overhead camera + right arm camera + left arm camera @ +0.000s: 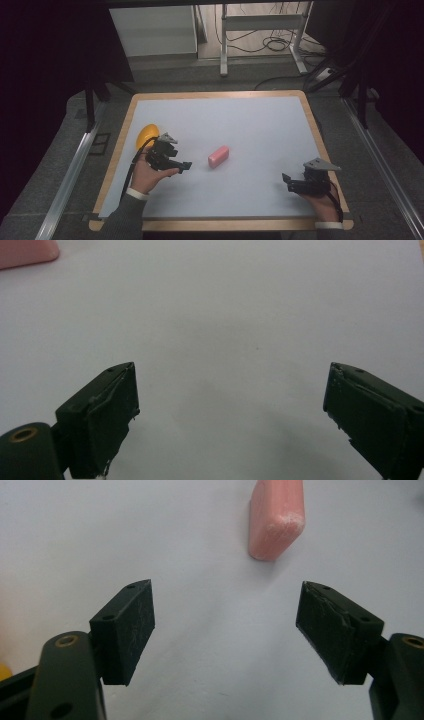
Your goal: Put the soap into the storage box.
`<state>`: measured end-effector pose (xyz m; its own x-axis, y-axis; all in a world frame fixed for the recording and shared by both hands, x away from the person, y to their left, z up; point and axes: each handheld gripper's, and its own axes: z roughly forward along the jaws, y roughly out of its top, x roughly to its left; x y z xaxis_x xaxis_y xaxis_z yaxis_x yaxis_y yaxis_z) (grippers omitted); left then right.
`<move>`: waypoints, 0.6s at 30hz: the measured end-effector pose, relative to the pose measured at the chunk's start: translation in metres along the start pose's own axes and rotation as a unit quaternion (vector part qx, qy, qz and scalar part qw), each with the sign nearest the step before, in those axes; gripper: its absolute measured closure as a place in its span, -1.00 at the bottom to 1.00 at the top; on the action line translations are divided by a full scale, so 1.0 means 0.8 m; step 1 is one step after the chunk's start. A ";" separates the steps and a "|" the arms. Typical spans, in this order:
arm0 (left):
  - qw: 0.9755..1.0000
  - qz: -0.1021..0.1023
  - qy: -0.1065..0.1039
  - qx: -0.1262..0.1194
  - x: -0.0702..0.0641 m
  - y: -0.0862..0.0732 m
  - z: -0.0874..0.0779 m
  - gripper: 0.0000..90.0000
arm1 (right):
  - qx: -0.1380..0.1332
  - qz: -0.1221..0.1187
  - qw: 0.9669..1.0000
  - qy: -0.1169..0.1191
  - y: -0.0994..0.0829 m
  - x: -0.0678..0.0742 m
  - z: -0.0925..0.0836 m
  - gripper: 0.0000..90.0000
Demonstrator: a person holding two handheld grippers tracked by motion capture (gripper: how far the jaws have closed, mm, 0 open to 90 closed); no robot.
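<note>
Yellow object (146, 135) is sitting at the table's left edge, partly hidden behind the left gripper (186, 165); cannot tell what it is. Left gripper is hanging released, jaws spread wide, nothing between them. Pink block (218, 156) is lying flat just beyond, at its 1 o'clock in the left gripper view (276, 520). Likely step: grabbing the block. Best done by swinging right to centre it, then closing across the narrow sides. Right gripper (285, 180) is idling released near the right edge, the block at its 10 o'clock. Pale mat (250, 125) is covering the wood-rimmed table (215, 94); cables (272, 42) are trailing on the floor at 12 o'clock.
</note>
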<state>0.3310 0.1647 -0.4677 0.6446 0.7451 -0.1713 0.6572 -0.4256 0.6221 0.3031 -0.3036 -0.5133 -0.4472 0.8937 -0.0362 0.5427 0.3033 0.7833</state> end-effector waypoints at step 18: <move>1.000 0.021 -0.008 0.012 -0.022 0.019 0.018 -0.49 | -0.001 -0.001 1.000 0.001 0.001 0.001 -0.001 -0.84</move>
<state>0.3356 0.1378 -0.4661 0.6779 0.7180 -0.1579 0.6382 -0.4681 0.6112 0.3025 -0.3032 -0.5122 -0.4494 0.8925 -0.0371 0.5396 0.3044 0.7849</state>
